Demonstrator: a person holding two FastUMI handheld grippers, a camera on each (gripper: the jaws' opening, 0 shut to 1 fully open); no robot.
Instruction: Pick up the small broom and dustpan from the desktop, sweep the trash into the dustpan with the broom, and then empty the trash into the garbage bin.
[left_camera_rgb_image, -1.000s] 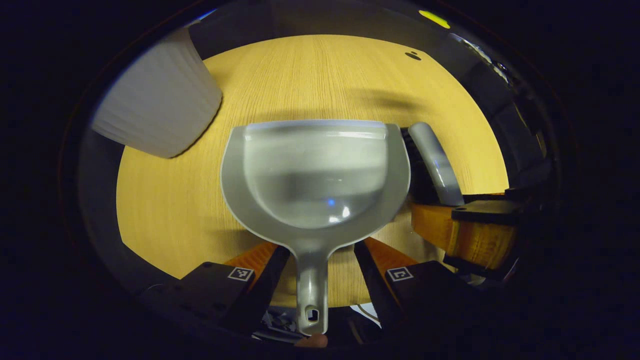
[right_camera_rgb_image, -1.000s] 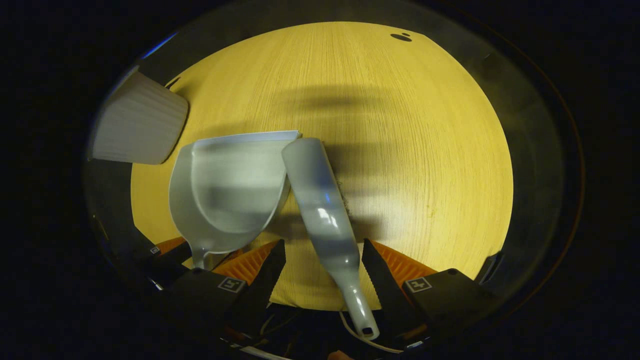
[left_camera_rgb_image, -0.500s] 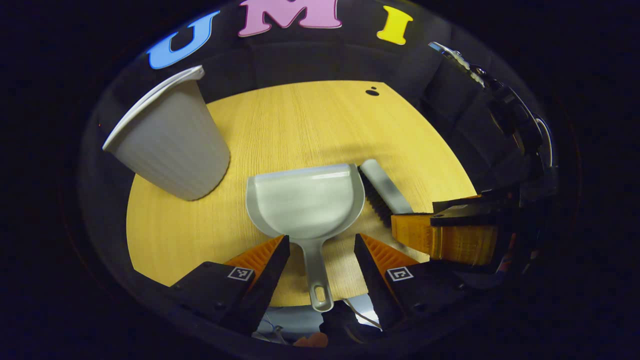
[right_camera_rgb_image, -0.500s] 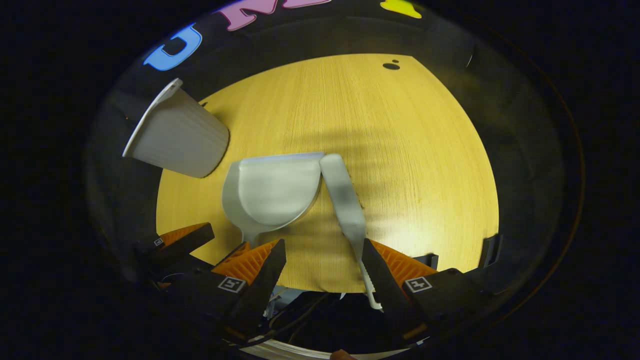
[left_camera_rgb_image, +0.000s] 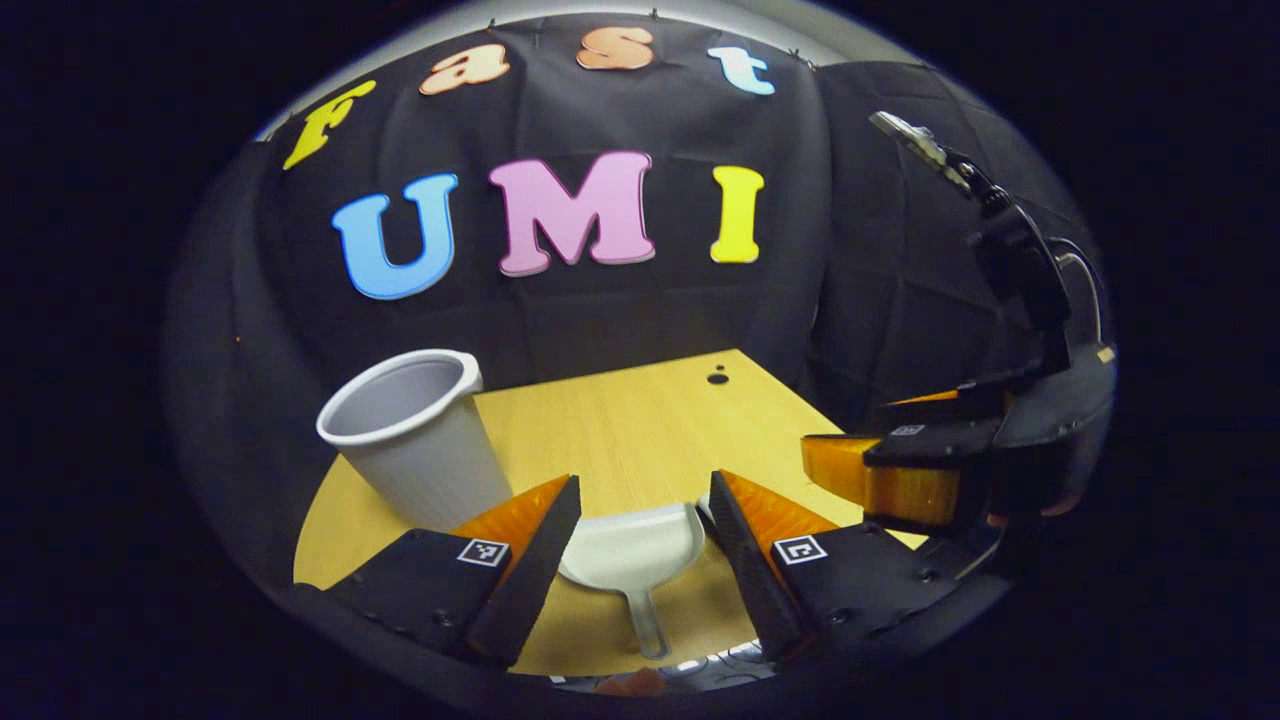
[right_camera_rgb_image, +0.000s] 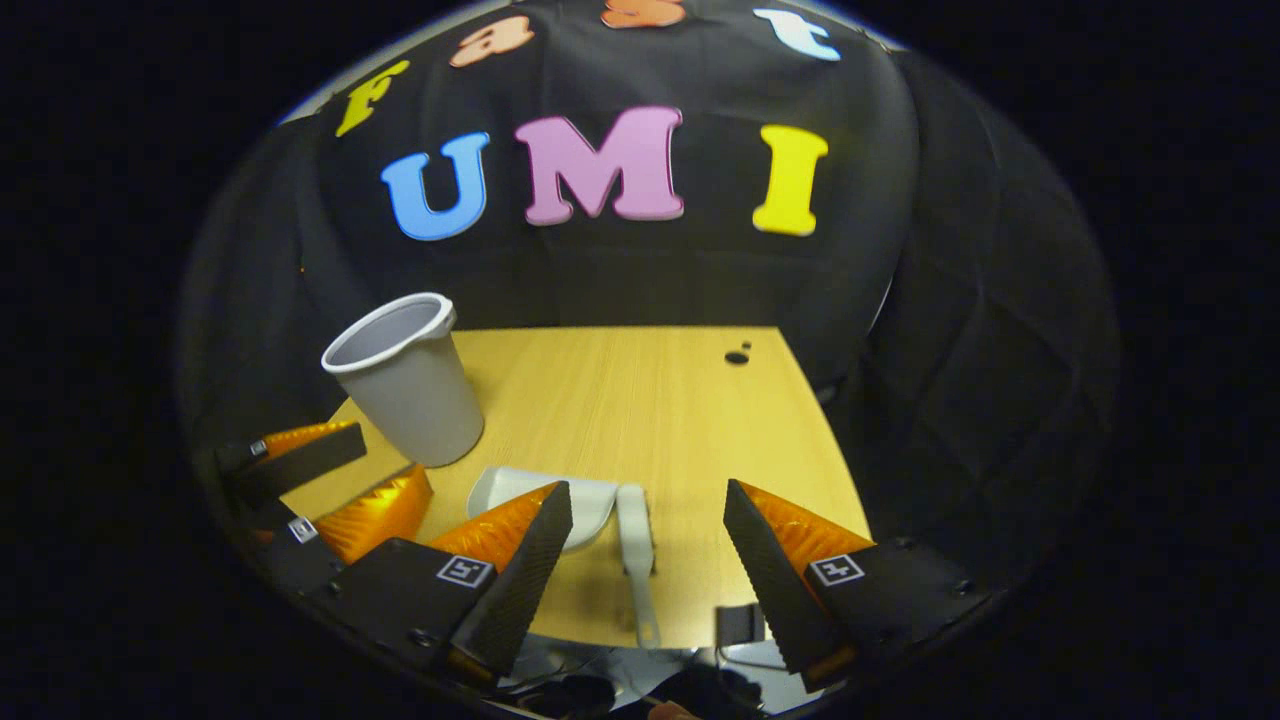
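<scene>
Pale wood grain runs across the desktop (right_camera_rgb_image: 640, 400), where a white plastic dustpan (left_camera_rgb_image: 630, 550) lies flat, its handle pointing toward the near edge. In the left gripper view the left gripper (left_camera_rgb_image: 640, 535) hangs above the pan with its fingers spread wide, pinching nothing. A ribbed white plastic garbage bin (left_camera_rgb_image: 415, 440) stands upright at ten o'clock from the dustpan. In the right gripper view a small white broom (right_camera_rgb_image: 635, 555) lies just beside the dustpan, at its three o'clock; the right gripper (right_camera_rgb_image: 645, 545) hovers over it, fingers spread apart and empty. A small dark hole (right_camera_rgb_image: 737, 356) marks the desktop's far side, toward one o'clock.
</scene>
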